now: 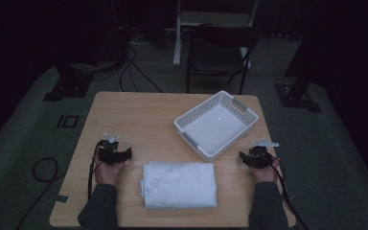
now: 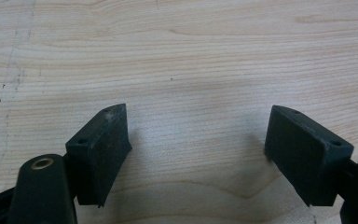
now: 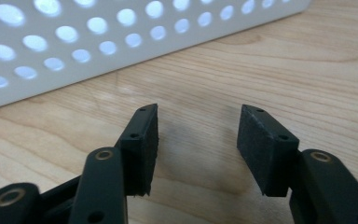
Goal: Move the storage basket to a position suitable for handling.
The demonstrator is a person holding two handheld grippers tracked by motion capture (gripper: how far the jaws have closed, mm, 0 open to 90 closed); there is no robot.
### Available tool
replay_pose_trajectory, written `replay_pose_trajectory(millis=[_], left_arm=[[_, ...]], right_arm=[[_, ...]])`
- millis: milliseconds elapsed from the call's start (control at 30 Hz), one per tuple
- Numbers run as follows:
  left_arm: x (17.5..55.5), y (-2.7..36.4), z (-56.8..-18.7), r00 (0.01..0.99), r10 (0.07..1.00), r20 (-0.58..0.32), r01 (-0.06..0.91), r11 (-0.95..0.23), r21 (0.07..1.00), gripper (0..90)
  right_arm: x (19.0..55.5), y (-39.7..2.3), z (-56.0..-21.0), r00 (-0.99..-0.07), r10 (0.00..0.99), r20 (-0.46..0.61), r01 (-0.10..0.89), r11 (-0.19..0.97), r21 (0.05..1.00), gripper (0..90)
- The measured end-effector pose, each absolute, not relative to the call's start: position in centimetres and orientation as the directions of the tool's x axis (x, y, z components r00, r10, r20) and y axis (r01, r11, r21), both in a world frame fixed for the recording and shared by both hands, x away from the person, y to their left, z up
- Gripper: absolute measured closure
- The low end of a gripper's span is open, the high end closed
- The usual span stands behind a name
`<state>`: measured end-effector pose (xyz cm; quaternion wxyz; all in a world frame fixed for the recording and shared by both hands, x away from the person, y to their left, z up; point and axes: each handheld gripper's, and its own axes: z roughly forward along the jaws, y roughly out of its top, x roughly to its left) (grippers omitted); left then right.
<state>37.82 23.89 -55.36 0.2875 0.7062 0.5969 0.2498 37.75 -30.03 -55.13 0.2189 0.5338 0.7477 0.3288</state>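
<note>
Resting on the wooden desk (image 1: 139, 115), a folded white towel (image 1: 180, 185) is seen lying between the two grippers, near the desk's front edge. The left gripper (image 1: 116, 154) is held just beside the towel's left edge, apart from it, and the right gripper (image 1: 253, 157) is held a little off the towel's far right corner, also apart from it. A white perforated plastic basket (image 1: 206, 152) is placed just beyond the towel and close to the right gripper, set at an angle on the desk.

In the left gripper view, the left gripper (image 2: 196, 140) is shown with its jaws spread well apart; bare wood grain is seen between the pads (image 2: 107, 140) and nothing is gripped. In the right gripper view, the right gripper (image 3: 196, 140) is shown with its jaws parted to a moderate gap, bare desk (image 3: 284, 60) lying between the pads (image 3: 261, 140), and nothing is held. The basket's wall of round holes (image 3: 98, 42) is seen just ahead of those jaws, not touched by them.

Behind the desk, a dark chair (image 1: 218, 55) and loose cables (image 1: 134, 72) on the floor are made out in the dim room
</note>
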Motion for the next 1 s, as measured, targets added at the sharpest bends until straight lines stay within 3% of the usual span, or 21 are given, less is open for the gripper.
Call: replay_pose_trajectory(millis=[367,1000], left_arm=[[37.6,23.5,-55.2,0.189,0.982,0.025,0.692,-0.151,0.706,32.4],[37.7,23.6,-55.3,0.19,0.982,0.01,0.686,-0.14,0.714,31.3]], right_arm=[[37.2,-29.8,-53.8,-0.345,0.937,0.046,0.594,0.18,0.784,54.2],[37.4,-27.5,-51.7,-0.397,0.917,0.023,0.523,0.206,0.827,51.4]])
